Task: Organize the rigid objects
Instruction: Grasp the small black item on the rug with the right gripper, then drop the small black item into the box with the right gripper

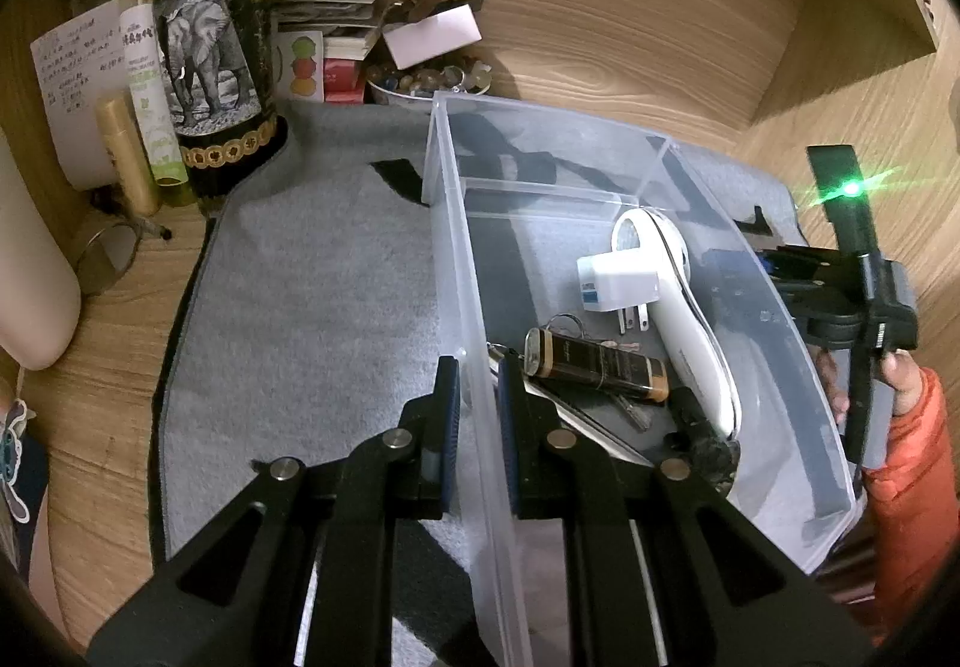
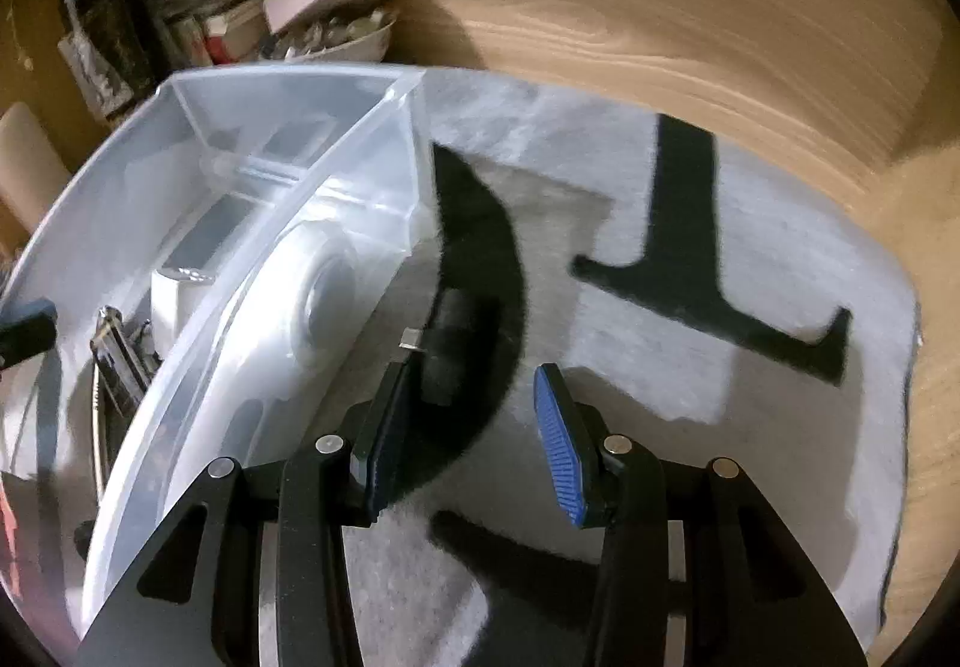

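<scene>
A clear plastic bin (image 1: 462, 259) stands on a grey mat (image 1: 312, 307). In it lie a white handheld device (image 1: 678, 283), a white charger plug (image 1: 618, 286), a black and gold lighter-like case (image 1: 594, 364) with keys, and a dark object (image 1: 702, 439). My left gripper (image 1: 478, 385) is shut on the bin's left wall, one finger inside, one outside. My right gripper (image 2: 474, 397) is open over the mat beside the bin (image 2: 264, 247); a small black object with a metal tip (image 2: 441, 343) lies just beyond its left finger. The view is blurred.
A dark bottle with an elephant label (image 1: 210, 49), tubes, papers, small boxes and a bowl of trinkets (image 1: 420, 79) crowd the back left of the wooden desk. Wooden walls enclose the back and right. The mat has black shapes (image 2: 690, 247).
</scene>
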Available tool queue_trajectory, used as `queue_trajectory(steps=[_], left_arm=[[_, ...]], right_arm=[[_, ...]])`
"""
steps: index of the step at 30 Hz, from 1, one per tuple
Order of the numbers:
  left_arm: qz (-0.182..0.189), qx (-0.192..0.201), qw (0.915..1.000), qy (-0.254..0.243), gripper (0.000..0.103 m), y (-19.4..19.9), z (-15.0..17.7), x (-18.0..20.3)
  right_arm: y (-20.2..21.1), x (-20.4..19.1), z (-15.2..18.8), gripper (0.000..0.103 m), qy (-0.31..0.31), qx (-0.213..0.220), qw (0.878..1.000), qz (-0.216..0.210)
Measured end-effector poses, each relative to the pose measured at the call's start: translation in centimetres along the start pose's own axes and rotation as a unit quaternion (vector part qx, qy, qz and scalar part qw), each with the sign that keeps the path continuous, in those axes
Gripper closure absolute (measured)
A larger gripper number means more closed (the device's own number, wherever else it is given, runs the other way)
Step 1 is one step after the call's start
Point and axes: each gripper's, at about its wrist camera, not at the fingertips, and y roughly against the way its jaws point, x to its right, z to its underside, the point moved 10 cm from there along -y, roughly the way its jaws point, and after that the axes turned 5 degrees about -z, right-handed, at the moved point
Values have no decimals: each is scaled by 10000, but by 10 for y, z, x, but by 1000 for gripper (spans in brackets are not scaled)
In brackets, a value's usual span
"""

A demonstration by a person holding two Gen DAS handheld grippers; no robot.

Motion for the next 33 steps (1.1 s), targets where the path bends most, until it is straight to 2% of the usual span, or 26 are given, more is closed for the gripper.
queue_trajectory(steps=[3,7,9,12,16,22,33], left_arm=[[-1,-3,10000,13,91,0,0,0],[-2,-9,10000,24,91,0,1,-1],[-6,-11,10000,24,91,1,1,-1],[-1,-10,10000,23,91,0,1,-1],[3,-11,10000,22,91,0,1,-1],[8,-1,10000,-1,91,0,1,-1],[16,15,10000,-25,91,1,0,-1]], right_arm=[[-2,-2,-5,64,147,71,9998,61],[-5,3,-10,64,48,150,9999,-53],[-5,5,-12,76,41,200,9998,-10],[-1,7,-13,85,4,212,9998,-1],[9,9,-15,85,-102,340,9994,28],[49,2,-21,85,-122,767,9969,79],[120,-41,-38,85,381,1548,9871,128]])
